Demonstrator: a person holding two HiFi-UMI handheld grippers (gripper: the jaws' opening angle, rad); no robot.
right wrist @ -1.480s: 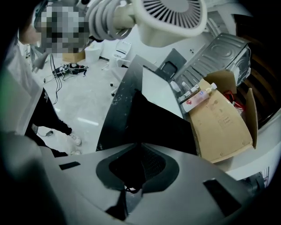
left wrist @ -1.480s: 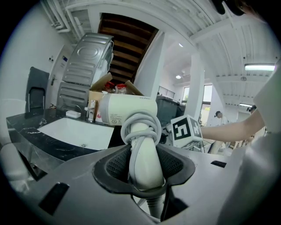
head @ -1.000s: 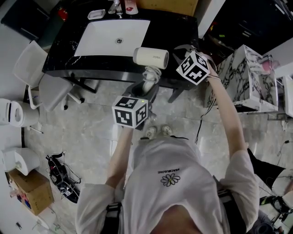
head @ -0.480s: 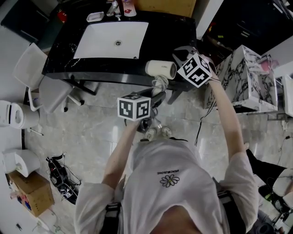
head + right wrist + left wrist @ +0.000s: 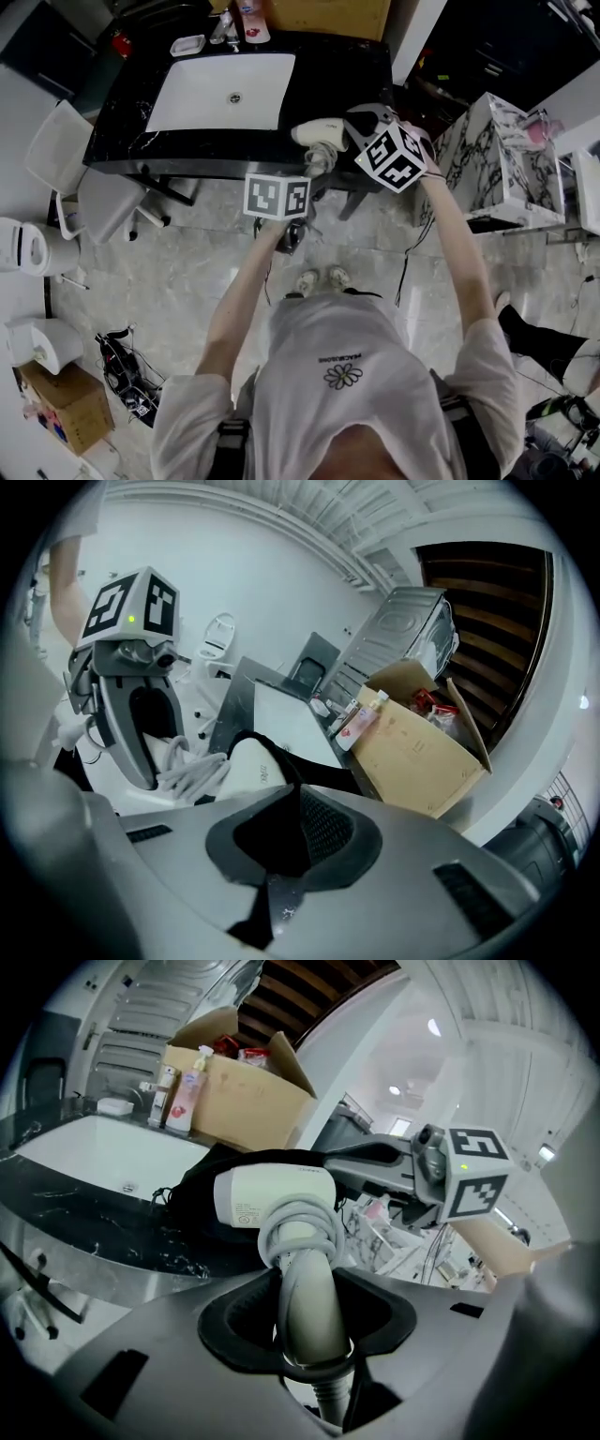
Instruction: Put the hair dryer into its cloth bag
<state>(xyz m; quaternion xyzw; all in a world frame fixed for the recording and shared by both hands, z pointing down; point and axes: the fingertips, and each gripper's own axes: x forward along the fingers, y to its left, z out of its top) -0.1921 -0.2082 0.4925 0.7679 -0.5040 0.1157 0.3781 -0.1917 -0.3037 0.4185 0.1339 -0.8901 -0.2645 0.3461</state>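
A white hair dryer (image 5: 317,134) has its cord wound round the handle (image 5: 300,1232). My left gripper (image 5: 311,1314) is shut on that handle, and the barrel (image 5: 272,1199) points away from me. The black cloth bag (image 5: 202,1190) hangs right behind the barrel. My right gripper (image 5: 281,841) is shut on the bag's edge (image 5: 314,817), holding its mouth up. In the right gripper view the dryer's white nose (image 5: 255,766) sits in the bag's opening. In the head view my left gripper (image 5: 305,178) and right gripper (image 5: 364,131) meet over the counter's front edge.
Below lies a black counter (image 5: 127,117) with a white sink (image 5: 220,89). A cardboard box (image 5: 239,1096) and bottles (image 5: 190,1087) stand at its back. A white chair (image 5: 66,141) is at the left, a marbled block (image 5: 502,159) at the right.
My left gripper has carried the dryer to the right and down, up to the bag. The dryer's nose now sits at the bag's mouth. The right gripper has barely moved.
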